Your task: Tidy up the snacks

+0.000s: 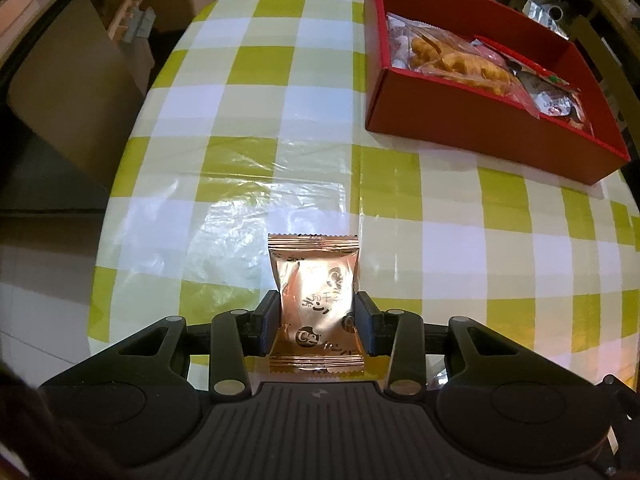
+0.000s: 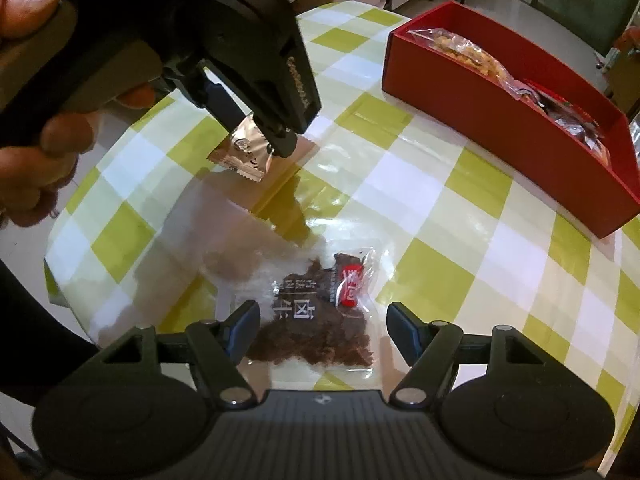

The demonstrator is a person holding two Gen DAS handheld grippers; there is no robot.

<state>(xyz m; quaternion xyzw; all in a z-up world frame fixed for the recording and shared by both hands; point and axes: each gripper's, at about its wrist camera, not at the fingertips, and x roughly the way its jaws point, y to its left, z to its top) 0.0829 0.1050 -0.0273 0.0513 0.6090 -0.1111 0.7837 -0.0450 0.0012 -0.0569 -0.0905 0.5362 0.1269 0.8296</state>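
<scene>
Under my fingers spreads a glossy green-and-white checked tablecloth (image 1: 256, 92). Past its far edge, left of my left fingers, I see a brown chair back (image 1: 76, 92) and cardboard boxes (image 1: 172, 0); beyond my right fingers, a green chair (image 2: 600, 4).

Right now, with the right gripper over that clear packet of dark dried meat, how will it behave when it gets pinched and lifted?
The clear packet lies flat and thin on the tablecloth, so it is probably light and floppy, sagging at its free ends. Its glossy film may slip between the right gripper pads. The wide transparent margin would likely crumple.
</scene>
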